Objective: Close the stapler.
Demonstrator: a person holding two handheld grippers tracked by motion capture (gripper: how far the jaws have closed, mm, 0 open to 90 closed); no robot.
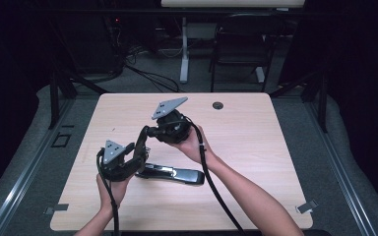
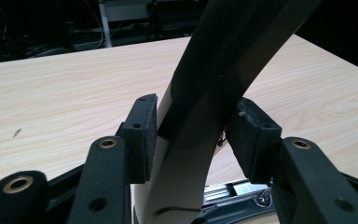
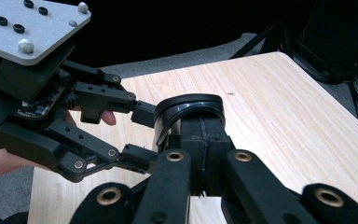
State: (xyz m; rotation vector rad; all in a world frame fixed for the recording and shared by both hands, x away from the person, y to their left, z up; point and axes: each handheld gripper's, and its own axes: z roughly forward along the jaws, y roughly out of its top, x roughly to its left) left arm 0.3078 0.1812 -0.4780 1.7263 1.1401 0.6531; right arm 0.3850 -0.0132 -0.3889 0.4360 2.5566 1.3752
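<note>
A curved black strip with a pale inner face arches above the light wood table. My right gripper is shut on its upper end, and in the right gripper view the strip sticks out past the closed gripper. My left gripper straddles the lower part. In the left gripper view the strip passes between its pads, and table shows through a gap at the right pad, so this gripper is open. A black and silver stapler-like tool lies on the table under both hands.
A round cable hole sits near the table's far edge. Beyond it stand a dark chair, a white desk leg and floor cables. Bare tabletop lies to the right and far left.
</note>
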